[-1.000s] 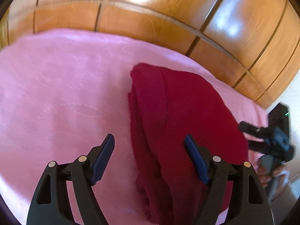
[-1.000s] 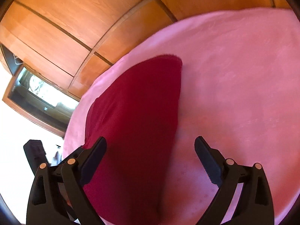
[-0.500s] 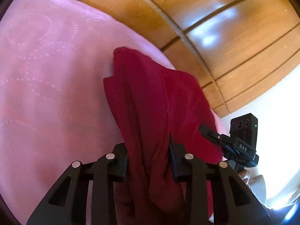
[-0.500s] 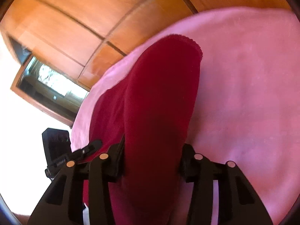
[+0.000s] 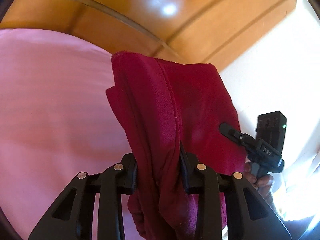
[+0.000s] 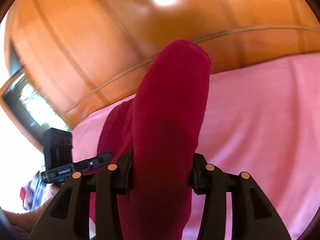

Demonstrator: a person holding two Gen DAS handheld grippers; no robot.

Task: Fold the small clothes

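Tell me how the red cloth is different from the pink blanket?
The dark red garment is bunched and folded into thick layers, while the pink blanket is spread flat and wide. The garment is pinched by the left gripper and the right gripper; the blanket is held by neither. The garment is much smaller than the blanket. Both are soft fabric.

A: Bright daylight; white glare spots on the glossy orange-brown wooden panelling (image 5: pixel 124 16), and the far side blown out white.

B: Yes, motion blur smears it (image 6: pixel 84 40). Fisheye bends edges, dark corners.
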